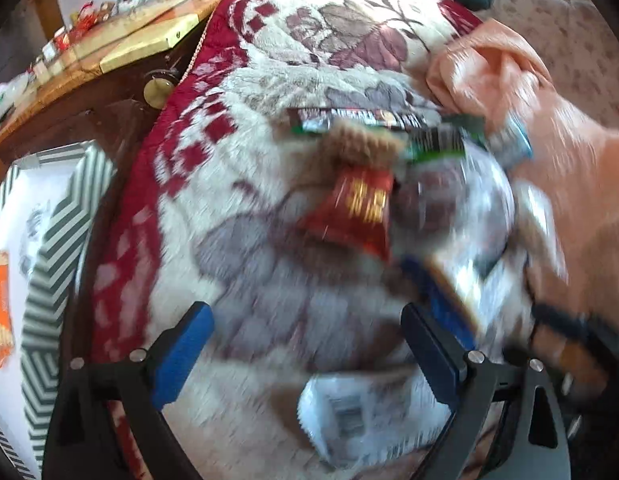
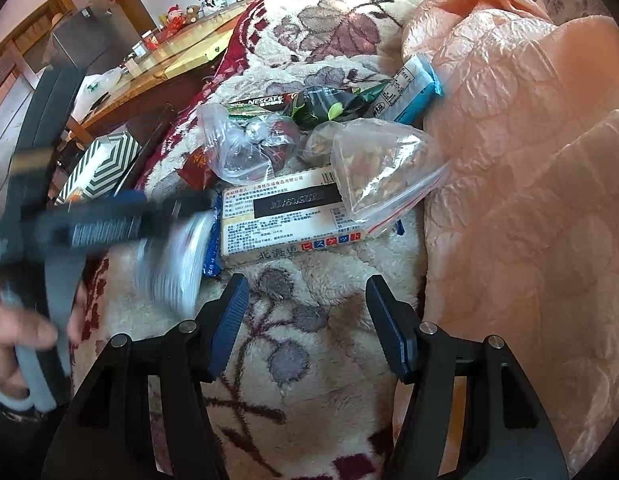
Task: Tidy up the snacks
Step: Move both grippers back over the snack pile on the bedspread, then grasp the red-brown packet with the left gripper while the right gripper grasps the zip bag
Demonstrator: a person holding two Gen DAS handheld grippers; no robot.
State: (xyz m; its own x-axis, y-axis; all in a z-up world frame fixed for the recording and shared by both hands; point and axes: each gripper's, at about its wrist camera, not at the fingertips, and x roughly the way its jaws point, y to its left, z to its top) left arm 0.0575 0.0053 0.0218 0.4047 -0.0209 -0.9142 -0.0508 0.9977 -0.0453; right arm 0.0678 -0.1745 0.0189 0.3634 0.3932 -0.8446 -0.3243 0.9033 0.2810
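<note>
Right wrist view: right gripper open, empty, near biscuit box mid-blanket. Left gripper open too. Box likely stiff, light; best gripped across long edges.

Strong daylight is thrown across the blanket, blown out white at the top. The left wrist view is smeared by motion blur; edges are bent by fisheye.

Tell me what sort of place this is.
Most likely a room in a home: a bed or couch covered with a flowered fleece blanket and a peach quilt, beside a wooden table crowded with small items, family photos behind it.
</note>
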